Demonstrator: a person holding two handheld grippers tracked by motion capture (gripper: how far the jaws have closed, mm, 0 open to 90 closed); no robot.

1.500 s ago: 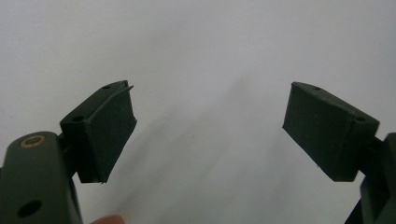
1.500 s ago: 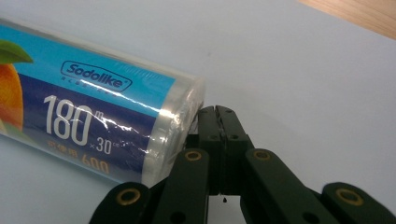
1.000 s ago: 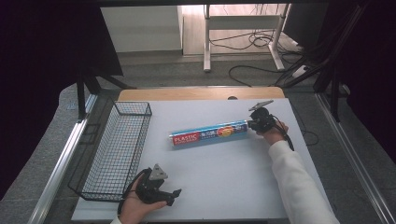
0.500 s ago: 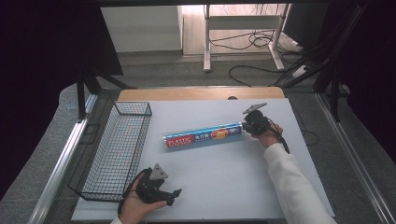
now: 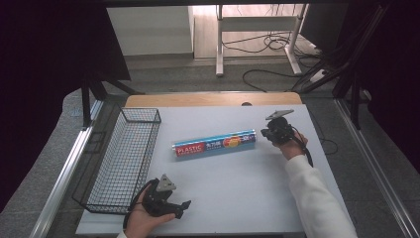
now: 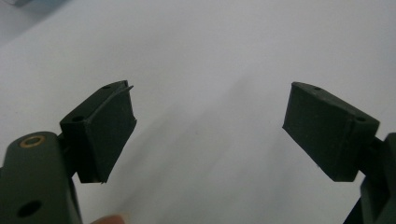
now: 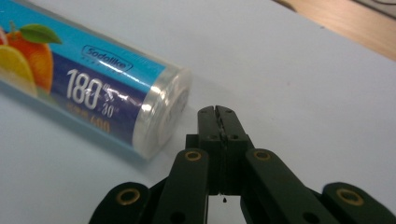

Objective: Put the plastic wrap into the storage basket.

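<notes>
Plastic-wrap roll (image 5: 214, 144): lying mid-table, nine o'clock of right gripper (image 5: 262, 133), whose clenched jaws are resting just beside its end cap. Left gripper (image 5: 182, 208): sitting at six o'clock, jaws released, empty. Wire basket (image 5: 124, 163): standing at nine o'clock.

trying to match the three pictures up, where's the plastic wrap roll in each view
High view: the plastic wrap roll lies mid-table, between the wire basket and the right gripper.
Left gripper view: not in it.
Right gripper view: the roll's capped end lies upper left, just beyond the shut jaws.
Shared landmark: the white table top.
</notes>
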